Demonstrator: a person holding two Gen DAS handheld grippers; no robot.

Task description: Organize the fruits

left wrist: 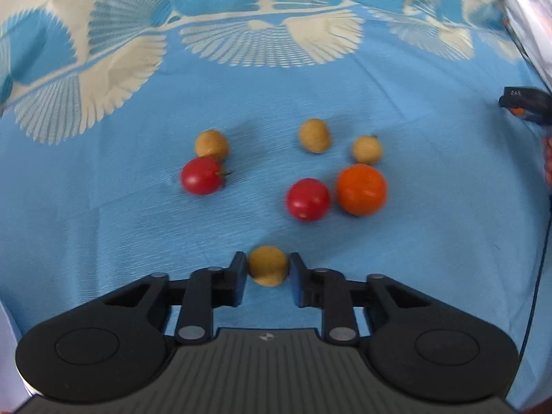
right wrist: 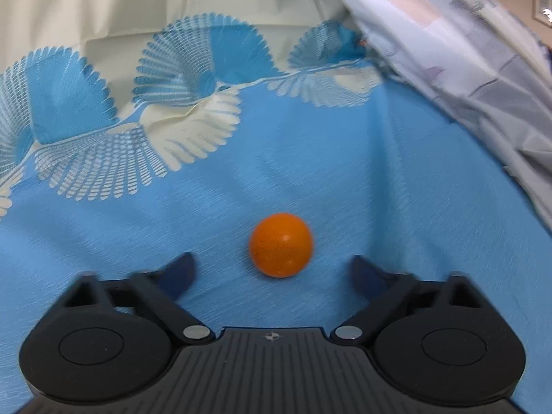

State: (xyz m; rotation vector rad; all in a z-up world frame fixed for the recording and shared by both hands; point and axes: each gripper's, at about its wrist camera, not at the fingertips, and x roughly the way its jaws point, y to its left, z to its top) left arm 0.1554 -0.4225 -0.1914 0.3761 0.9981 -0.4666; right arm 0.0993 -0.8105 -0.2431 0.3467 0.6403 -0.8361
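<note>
No container is visible in either view; all fruit lies loose on a light blue textured cloth printed with cream fan motifs, which covers the whole work surface. A pale crumpled sheet is draped over the cloth at the upper right of the right wrist view.

Left wrist view: the left gripper is closed on a small round tan fruit at lower centre, both blue pads pressed against its sides. Above it, three further tan fruits are spread across mid-frame, with two glossy red tomatoes below them. The left tomato touches the leftmost tan fruit. A larger smooth orange fruit lies just beside the right tomato. A dark device with an orange spot is seen at the right edge.

Right wrist view: the right gripper stands open, its blurred fingers flanking but not touching a round orange fruit with a finely pitted skin at centre frame.
</note>
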